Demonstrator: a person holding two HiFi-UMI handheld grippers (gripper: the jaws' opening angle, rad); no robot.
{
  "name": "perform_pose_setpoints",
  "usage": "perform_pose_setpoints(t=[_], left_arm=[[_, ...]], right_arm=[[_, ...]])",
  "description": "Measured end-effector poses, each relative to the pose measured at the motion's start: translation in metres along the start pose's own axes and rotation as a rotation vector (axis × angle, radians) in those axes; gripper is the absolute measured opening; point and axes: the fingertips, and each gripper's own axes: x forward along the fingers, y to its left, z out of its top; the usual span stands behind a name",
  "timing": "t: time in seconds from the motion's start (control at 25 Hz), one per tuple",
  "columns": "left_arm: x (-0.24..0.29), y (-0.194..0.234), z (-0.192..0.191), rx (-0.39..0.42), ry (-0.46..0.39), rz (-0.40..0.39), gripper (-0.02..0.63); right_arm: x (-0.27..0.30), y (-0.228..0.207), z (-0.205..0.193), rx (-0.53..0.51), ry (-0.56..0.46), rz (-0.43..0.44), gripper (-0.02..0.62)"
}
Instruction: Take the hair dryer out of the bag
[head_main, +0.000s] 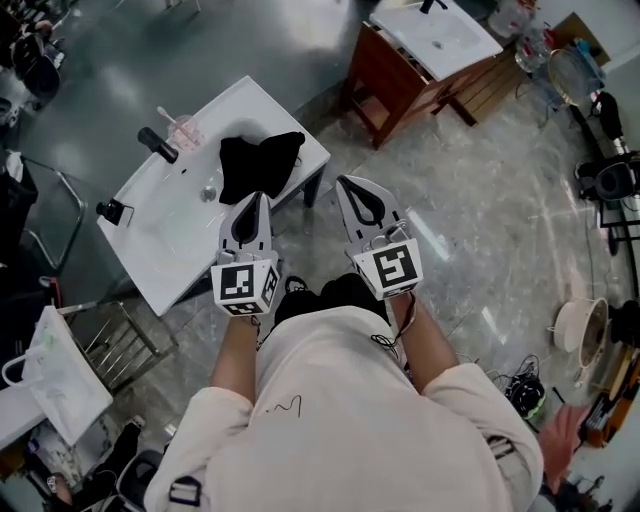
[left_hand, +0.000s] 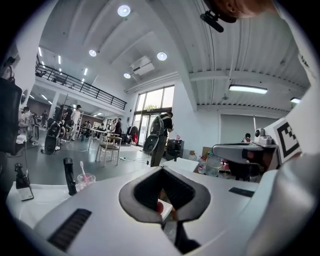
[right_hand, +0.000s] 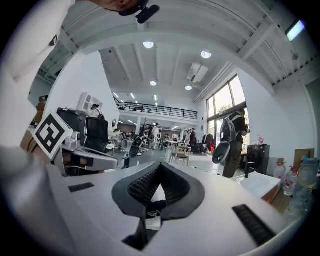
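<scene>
Near side of the bag (head_main: 260, 165): open passage over the worktop (head_main: 165, 255) edge. Left of the bag: 1 faucet (head_main: 158, 144) and 1 cup (head_main: 185, 130) stand upright. Right of the bag: open floor (head_main: 470, 200), then 1 wooden cabinet (head_main: 395, 75), well apart.

The hall had a glossy grey marbled floor (head_main: 480, 230), a white basin counter (head_main: 160, 250) and a wooden vanity (head_main: 395, 75), white walls (left_hand: 200, 125), tall windows (left_hand: 152, 107), a railed mezzanine (left_hand: 80, 86) and round ceiling lamps (left_hand: 124, 10) lit overhead.
</scene>
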Motion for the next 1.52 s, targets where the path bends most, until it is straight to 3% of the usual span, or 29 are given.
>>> perform_pose_setpoints(t=[0.32, 0.6, 0.8, 1.16, 1.32, 1.52], left_arm=[[0.052, 0.02, -0.022, -0.018, 0.057, 0.0, 0.016], [0.104, 0.035, -0.043, 0.022, 0.166, 0.081, 0.016], [0.127, 0.04, -0.07, 0.049, 0.275, 0.157, 0.016], [0.137, 0.019, -0.117, 0.088, 0.473, 0.189, 0.017], [0.13, 0.01, -0.138, 0.136, 0.568, 0.188, 0.017], [0.127, 0.009, -0.153, 0.135, 0.617, 0.182, 0.017]], right_arm=[[0.059, -0.027, -0.029, 0.016, 0.084, 0.08, -0.002], [0.123, -0.056, -0.052, -0.066, 0.095, 0.268, -0.002], [0.152, -0.071, -0.084, -0.076, 0.162, 0.396, -0.002], [0.167, -0.056, -0.143, -0.093, 0.24, 0.618, -0.002], [0.168, -0.048, -0.16, -0.106, 0.267, 0.67, -0.002], [0.167, -0.04, -0.179, -0.097, 0.302, 0.699, -0.002]])
